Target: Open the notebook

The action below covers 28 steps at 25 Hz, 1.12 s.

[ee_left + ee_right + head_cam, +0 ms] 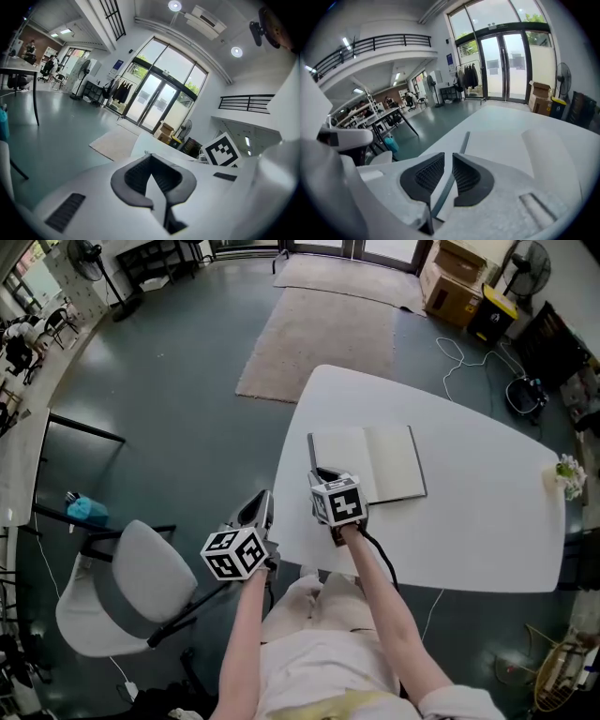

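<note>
The notebook [375,463] lies open and flat on the white table [469,531], both pale pages up and a dark strip along its left edge. My right gripper [322,474] hovers at the notebook's near left corner. In the right gripper view the jaws [448,161] stand a narrow gap apart. The grey edge strip [463,143] shows through that gap without being clamped, and the pages [501,145] spread to its right. My left gripper [261,507] hangs off the table's near left edge, shut [150,157] on nothing.
A grey chair [122,587] stands left of me on the floor. A small bunch of flowers [569,474] sits at the table's right edge. Beyond the table lie a beige rug [319,334], cardboard boxes [455,277] and floor cables [469,357].
</note>
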Motion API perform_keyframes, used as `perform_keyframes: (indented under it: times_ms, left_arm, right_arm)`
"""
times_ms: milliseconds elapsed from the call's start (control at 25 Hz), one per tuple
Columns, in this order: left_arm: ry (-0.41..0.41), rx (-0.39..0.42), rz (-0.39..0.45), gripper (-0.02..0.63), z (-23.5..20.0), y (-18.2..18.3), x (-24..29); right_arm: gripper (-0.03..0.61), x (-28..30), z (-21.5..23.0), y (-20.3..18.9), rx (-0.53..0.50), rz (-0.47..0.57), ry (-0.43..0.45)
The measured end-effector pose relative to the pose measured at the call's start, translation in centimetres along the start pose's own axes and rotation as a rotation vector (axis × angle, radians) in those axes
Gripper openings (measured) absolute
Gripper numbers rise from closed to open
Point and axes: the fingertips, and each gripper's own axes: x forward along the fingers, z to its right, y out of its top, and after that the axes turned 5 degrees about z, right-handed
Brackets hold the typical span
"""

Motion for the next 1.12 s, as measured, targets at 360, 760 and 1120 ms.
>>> perform_keyframes:
  times_ms: [360,760,1120]
  left_arm:
    - [-0.086,0.091,0.022,0.0,4.7,1.1,1.1]
    - [-0.14,0.176,0.09,0.0,10.3,3.4,1.9]
    - [-0.171,0.237,0.129,0.0,14.1,4.5,2.2]
  right_arm:
    - [0.034,-6.0,2.0,4.1,0.079,0.234,0.128]
    - [0.006,-13.0,5.6,7.1,0.154,0.441,0.191]
    - [0.006,-19.1,9.0,9.5,0.157,0.585,0.164]
